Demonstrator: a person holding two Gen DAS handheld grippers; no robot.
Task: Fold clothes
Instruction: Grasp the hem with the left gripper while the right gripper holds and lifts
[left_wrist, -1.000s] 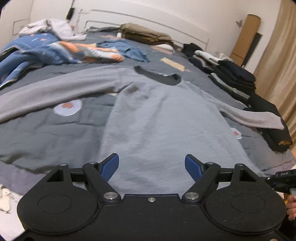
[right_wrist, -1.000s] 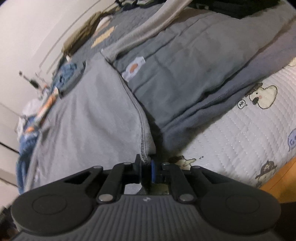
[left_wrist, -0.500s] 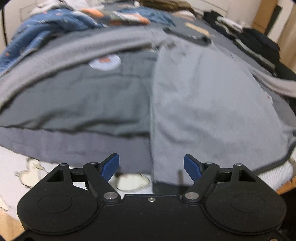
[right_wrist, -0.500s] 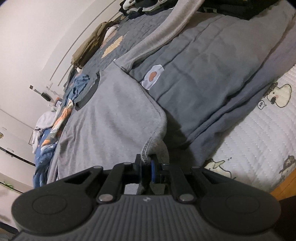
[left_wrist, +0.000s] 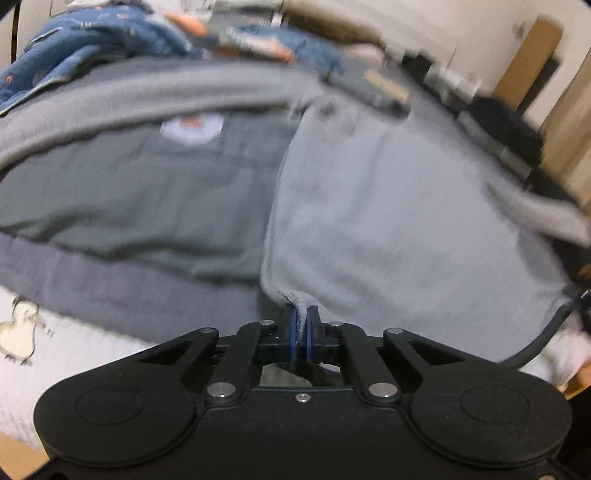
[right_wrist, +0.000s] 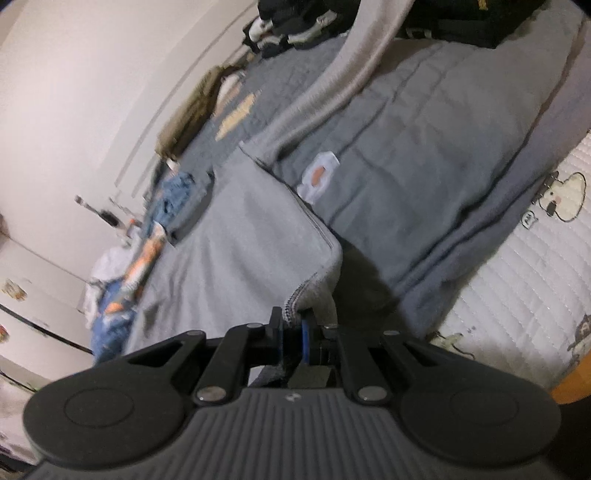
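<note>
Grey sweatshirt (left_wrist: 388, 206) lay spread on the bed quilt (left_wrist: 129, 206), both hem corners gripped. Left gripper (left_wrist: 300, 325) jaws had just been closing and pinched the near-left hem corner; right gripper (right_wrist: 293, 325) jaws pinched the other corner. To fold well: lift both corners evenly, keep hem taut, carry toward collar. Left view showed the far sleeve (left_wrist: 546, 218) draped over a dark clothes stack (left_wrist: 517, 136); right view showed printed mattress cover (right_wrist: 524, 280), wall

Place: a home bedroom.
Evidence: a bed (right_wrist: 535, 280) is seen, spread with a grey quilt (right_wrist: 424, 155); clothes (left_wrist: 92, 48) are strewn.
</note>
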